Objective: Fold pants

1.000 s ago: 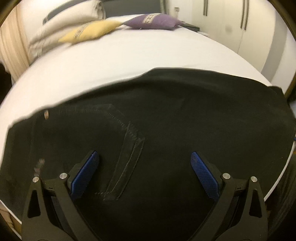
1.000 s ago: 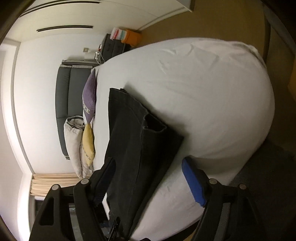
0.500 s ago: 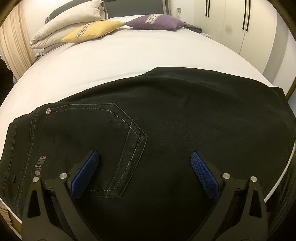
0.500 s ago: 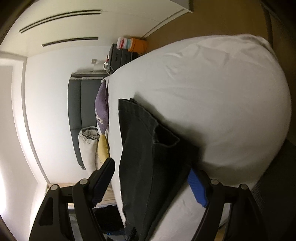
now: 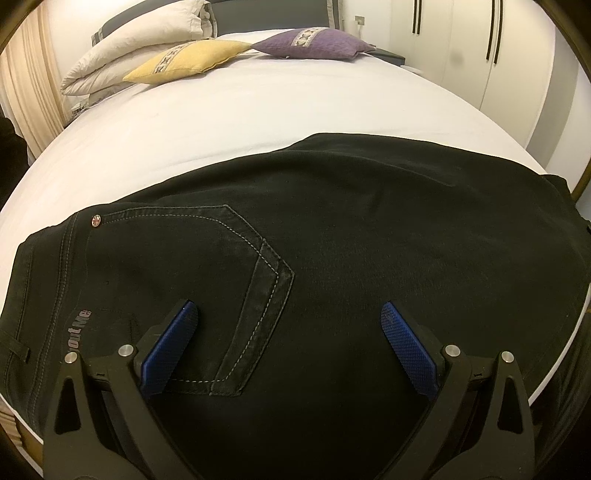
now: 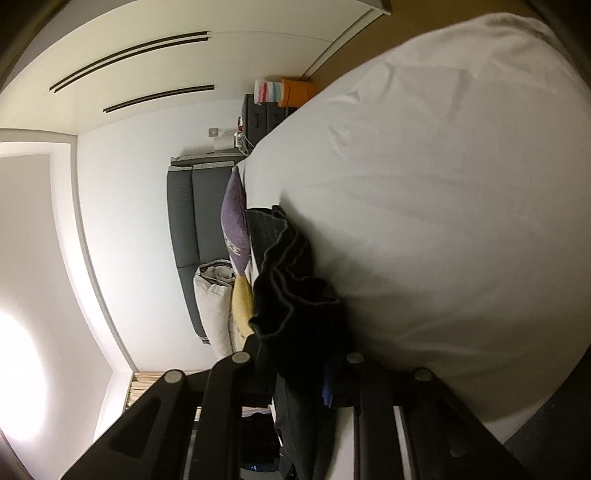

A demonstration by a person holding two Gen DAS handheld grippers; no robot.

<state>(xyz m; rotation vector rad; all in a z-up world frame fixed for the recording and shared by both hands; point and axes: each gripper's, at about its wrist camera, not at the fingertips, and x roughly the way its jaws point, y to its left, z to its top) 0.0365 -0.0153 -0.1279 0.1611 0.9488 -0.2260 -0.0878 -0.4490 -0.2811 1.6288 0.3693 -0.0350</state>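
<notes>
Black pants (image 5: 351,236) lie flat across the near part of a white bed (image 5: 258,122), back pocket and waistband to the left. My left gripper (image 5: 290,332) hovers open just above the seat area, blue pads wide apart, holding nothing. In the right wrist view, rolled sideways, my right gripper (image 6: 295,365) is shut on the bunched leg end of the pants (image 6: 295,295), which rises in folds from between its fingers.
A yellow cushion (image 5: 188,61), a purple cushion (image 5: 314,42) and white pillows (image 5: 136,33) lie at the head of the bed. White wardrobe doors (image 5: 480,48) stand at the right. A dark nightstand (image 6: 266,110) carries a striped and orange item.
My right gripper has moved onto the leg end of the pants and closed on it, bunching the cloth. The left gripper has stayed open above the seat.
</notes>
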